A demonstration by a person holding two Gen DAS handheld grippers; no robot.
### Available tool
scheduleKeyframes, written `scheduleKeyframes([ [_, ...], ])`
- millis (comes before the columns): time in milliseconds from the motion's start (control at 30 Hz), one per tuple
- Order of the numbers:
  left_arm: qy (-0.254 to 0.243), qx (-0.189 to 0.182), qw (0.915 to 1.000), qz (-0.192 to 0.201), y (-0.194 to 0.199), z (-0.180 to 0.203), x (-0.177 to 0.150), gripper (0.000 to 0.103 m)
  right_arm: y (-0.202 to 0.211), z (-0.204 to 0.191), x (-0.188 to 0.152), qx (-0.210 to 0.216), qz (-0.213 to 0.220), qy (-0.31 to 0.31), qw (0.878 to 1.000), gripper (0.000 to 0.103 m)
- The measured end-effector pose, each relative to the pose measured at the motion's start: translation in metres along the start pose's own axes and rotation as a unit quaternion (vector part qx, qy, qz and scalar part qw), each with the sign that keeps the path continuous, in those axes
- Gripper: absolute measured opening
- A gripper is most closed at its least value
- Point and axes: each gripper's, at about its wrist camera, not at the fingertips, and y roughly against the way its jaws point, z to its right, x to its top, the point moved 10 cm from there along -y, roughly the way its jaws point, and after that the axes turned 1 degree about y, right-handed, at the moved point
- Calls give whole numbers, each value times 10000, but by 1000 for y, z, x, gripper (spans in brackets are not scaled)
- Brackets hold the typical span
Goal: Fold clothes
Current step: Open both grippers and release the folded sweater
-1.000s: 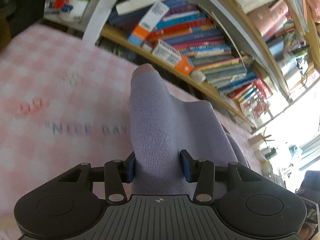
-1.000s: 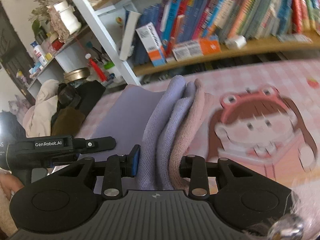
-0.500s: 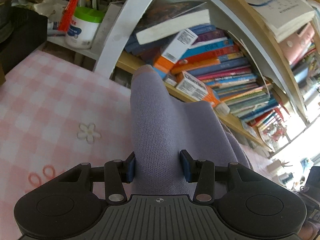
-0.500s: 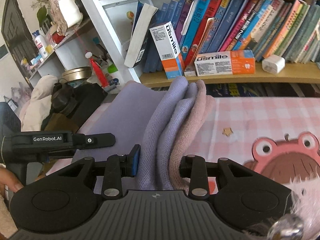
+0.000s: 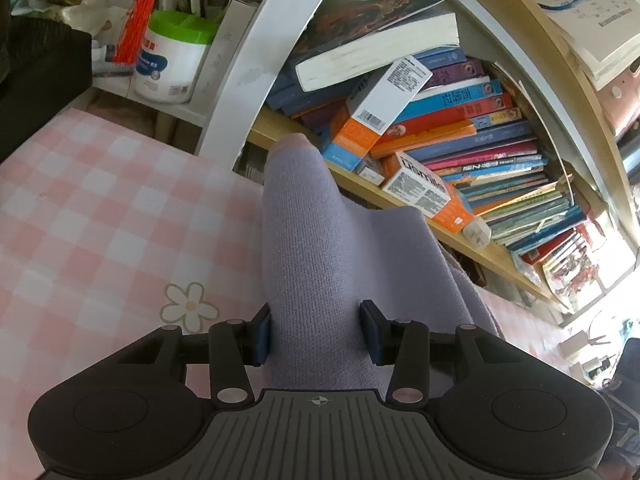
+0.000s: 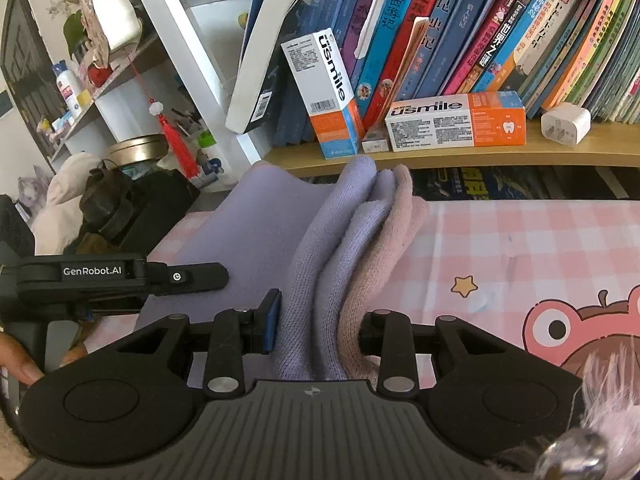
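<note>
Left gripper (image 5: 316,334) has its jaws clamped on the lilac garment (image 5: 320,248), lifted over the pink checked sheet (image 5: 100,208); right gripper (image 6: 320,326) pinches several bunched layers, where one could slip free and spoil the fold.

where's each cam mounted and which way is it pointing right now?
Left wrist: on the left tool, looking along clamped purple knit toward the bookshelf; own fingers show.
Right wrist: on the right tool, facing the shelf over bunched knit; left tool's body and a fingertip show.
Shared: knit, usmile boxes, pink checked cloth.
</note>
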Motion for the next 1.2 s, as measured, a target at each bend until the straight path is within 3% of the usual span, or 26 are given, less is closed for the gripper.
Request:
scheduleKeyframes([
  [100, -1, 86, 9999, -95, -10, -7, -4, 44, -8, 6, -5, -66, -58, 2, 10000, 31],
  [233, 155, 86, 9997, -137, -15, -19, -8, 50, -15, 20, -15, -182, -218, -287, 9992, 43],
  [500, -216, 303, 9993, 36, 10, -14, -8, 51, 8, 30, -22, -291, -192, -710, 9969, 58],
  [633, -792, 388, 9961, 100, 31, -3, -17, 52, 28, 29, -24, -628, -72, -577, 9963, 67],
  [733, -1308, 836, 9874, 294, 48, 6, -29, 53, 42, 25, -28, -998, 52, -288, 9946, 80],
  [800, -1744, 1170, 9772, 318, 54, 13, -44, 57, 52, 20, -33, -1252, 86, -54, 9921, 85],
  [867, -2081, 1351, 9681, 337, 60, 20, -58, 68, 61, 15, -38, -1476, 126, 156, 9888, 88],
  [967, -2348, 1454, 9605, 330, 69, 26, -72, 78, 75, 8, -49, -1840, 171, 373, 9821, 96],
  [1067, -2299, 1452, 9619, 290, 77, 29, -80, 87, 86, 3, -62, -2073, 145, 442, 9772, 99],
  [1200, -2225, 1347, 9653, 221, 88, 31, -92, 92, 99, -6, -76, -2084, 121, 323, 9774, 103],
])
